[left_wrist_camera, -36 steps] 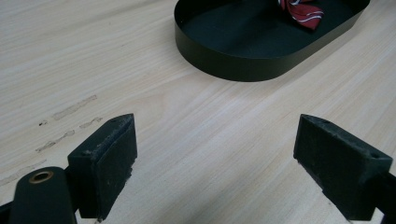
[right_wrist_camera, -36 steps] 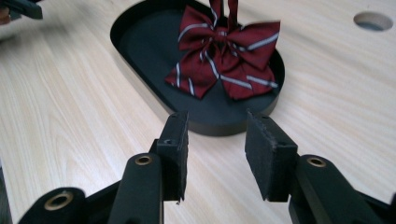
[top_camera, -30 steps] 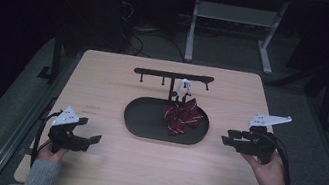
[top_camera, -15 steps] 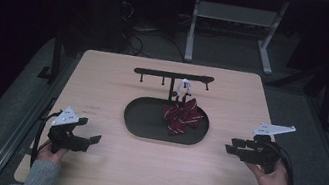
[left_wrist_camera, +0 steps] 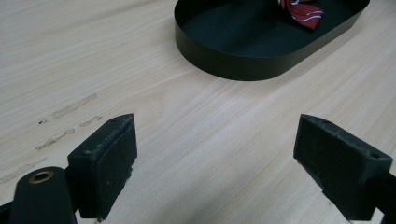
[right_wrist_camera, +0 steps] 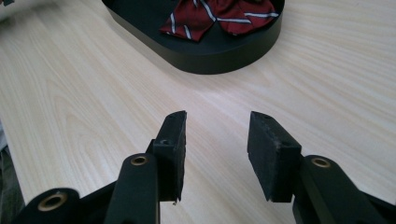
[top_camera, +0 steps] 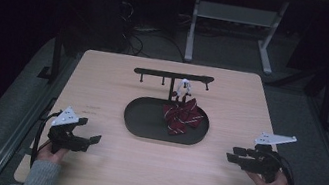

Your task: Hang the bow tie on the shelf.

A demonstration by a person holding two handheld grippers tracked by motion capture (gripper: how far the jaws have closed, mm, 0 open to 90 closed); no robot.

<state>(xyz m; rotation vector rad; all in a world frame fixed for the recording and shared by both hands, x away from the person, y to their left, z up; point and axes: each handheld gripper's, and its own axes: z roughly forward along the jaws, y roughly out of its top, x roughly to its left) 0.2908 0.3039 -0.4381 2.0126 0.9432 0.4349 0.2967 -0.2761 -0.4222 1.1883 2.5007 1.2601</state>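
A dark red striped bow tie [top_camera: 182, 116] lies in the right half of a black oval tray [top_camera: 147, 122] at the table's middle; the bow tie [right_wrist_camera: 212, 14] and the tray [right_wrist_camera: 219, 56] lie ahead in the right gripper view. Behind the tray stands a black T-shaped rack [top_camera: 173, 77] with a small white figure [top_camera: 184, 89] hanging from it. My left gripper [top_camera: 91, 139] rests low at the front left, jaws wide open and empty over bare wood [left_wrist_camera: 215, 154]. My right gripper [top_camera: 231, 157] sits low at the front right, jaws partly apart and empty [right_wrist_camera: 217, 149].
The tray's near wall [left_wrist_camera: 233, 65] lies ahead of the left jaws. The wooden table [top_camera: 149, 171] has edges close to both hands. A white shelf frame [top_camera: 235, 23] and cables stand on the dark floor beyond the table.
The right hand has moved down and toward the table's front edge, settling lower. The left hand has stayed put.
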